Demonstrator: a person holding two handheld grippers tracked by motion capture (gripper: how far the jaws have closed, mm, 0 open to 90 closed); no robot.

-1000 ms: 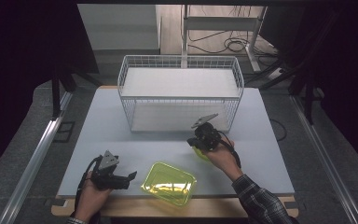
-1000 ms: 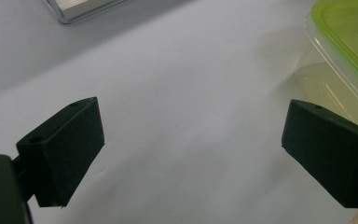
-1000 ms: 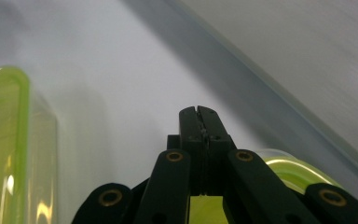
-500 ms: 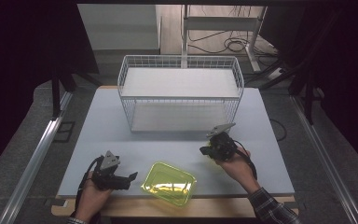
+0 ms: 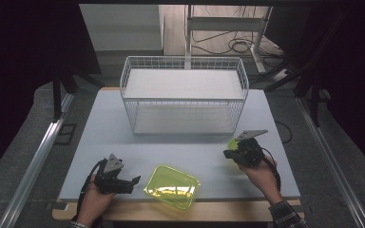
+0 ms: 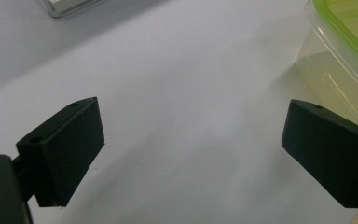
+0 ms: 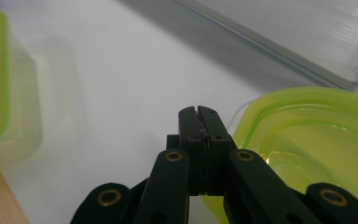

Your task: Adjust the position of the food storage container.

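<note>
Currently a small yellow-green container (image 7: 317,135) is seen pinched at its rim by the right gripper (image 5: 233,153), jaws pressed together on the thin edge. It is held just in front of the wire basket (image 5: 185,97), off that basket's right front corner, over the grey table top (image 5: 195,152). In the right gripper view the jaws meet flush, with the container's rim caught at their right side; whether the container rests on the table or is carried above it cannot be told.

A second, larger yellow-green container (image 5: 172,186) is placed well in front of the basket, at the table's near edge, roughly centred.

The left gripper (image 5: 129,182) is held low over the table, well in front of the basket's left corner, just left of the larger container. Its jaws are spread wide, nothing between them; bare table is seen in the gap, with the larger container's wall (image 6: 335,60) just beyond the right jaw.
</note>
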